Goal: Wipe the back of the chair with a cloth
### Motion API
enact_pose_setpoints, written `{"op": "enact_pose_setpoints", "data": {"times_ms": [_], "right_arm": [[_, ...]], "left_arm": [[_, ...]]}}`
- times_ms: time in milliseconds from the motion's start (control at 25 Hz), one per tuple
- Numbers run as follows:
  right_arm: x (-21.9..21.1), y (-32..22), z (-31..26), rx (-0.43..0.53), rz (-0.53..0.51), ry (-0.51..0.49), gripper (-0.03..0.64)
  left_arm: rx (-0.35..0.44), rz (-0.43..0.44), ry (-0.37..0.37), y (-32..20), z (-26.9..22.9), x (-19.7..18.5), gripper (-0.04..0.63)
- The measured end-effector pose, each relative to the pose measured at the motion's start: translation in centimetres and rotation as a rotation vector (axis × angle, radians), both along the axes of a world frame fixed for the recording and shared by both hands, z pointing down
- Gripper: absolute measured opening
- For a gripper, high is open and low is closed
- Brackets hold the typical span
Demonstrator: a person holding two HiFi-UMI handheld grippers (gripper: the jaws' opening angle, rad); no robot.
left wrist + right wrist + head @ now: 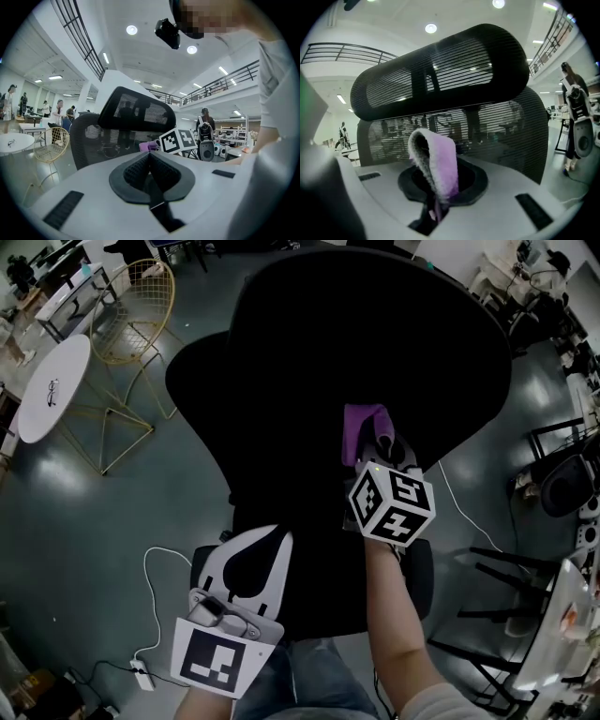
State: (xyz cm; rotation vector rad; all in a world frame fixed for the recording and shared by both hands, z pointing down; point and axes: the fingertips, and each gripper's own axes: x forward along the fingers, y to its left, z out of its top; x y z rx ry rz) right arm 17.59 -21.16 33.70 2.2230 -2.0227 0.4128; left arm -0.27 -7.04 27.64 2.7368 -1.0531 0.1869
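Observation:
A black mesh office chair fills the head view, its back (309, 352) seen from above. My right gripper (375, 448) is shut on a purple cloth (362, 422) and holds it close to the chair's back. In the right gripper view the cloth (440, 164) stands folded up out of the jaws, just before the mesh back (506, 126) and below the headrest (440, 70). My left gripper (281, 538) hangs lower left, behind the chair, jaws shut on nothing. From the left gripper (150, 161) I see the headrest (136, 110), the cloth (149, 146) and the right gripper's marker cube (178, 139).
A white round table (52, 385) and a gold wire chair (131, 310) stand at the far left. A power strip (142, 673) with a white cable lies on the floor near my left side. Black chairs and a desk (562, 484) crowd the right edge.

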Motion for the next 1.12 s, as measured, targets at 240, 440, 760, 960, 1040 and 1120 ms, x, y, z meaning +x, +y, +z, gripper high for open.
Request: {"op": "enact_pose_setpoints", "data": {"times_ms": [240,440,760,960,1040,1120], "right_arm": [[-4.8,-1.4,0.2,-0.002,-0.082,0.008,0.044],[-8.0,-2.2,0.3,-0.001,-0.134,0.006,0.044],[-12.9,-3.0,0.4,-0.006,-0.218,0.004,0.044],[-15.4,-3.5,0.5,-0.006,-0.261,0.002,0.044],[-16.4,-3.7,0.5,-0.007,-0.281,0.006,0.044],[-17.6,-3.8,0.5,-0.008,-0.304,0.010,0.044]], "left_arm": [[0.000,-0.060,0.000,-0.1,0.0,-2.6,0.012],[0.004,-0.103,-0.014,-0.1,0.1,-4.6,0.012],[0.028,-0.153,-0.029,-0.2,-0.3,-7.1,0.012],[0.026,-0.186,-0.028,0.0,-0.3,-8.4,0.012],[0.025,-0.200,-0.030,0.1,-0.3,-8.9,0.012],[0.024,-0.215,-0.028,0.2,-0.3,-9.5,0.012]]}}
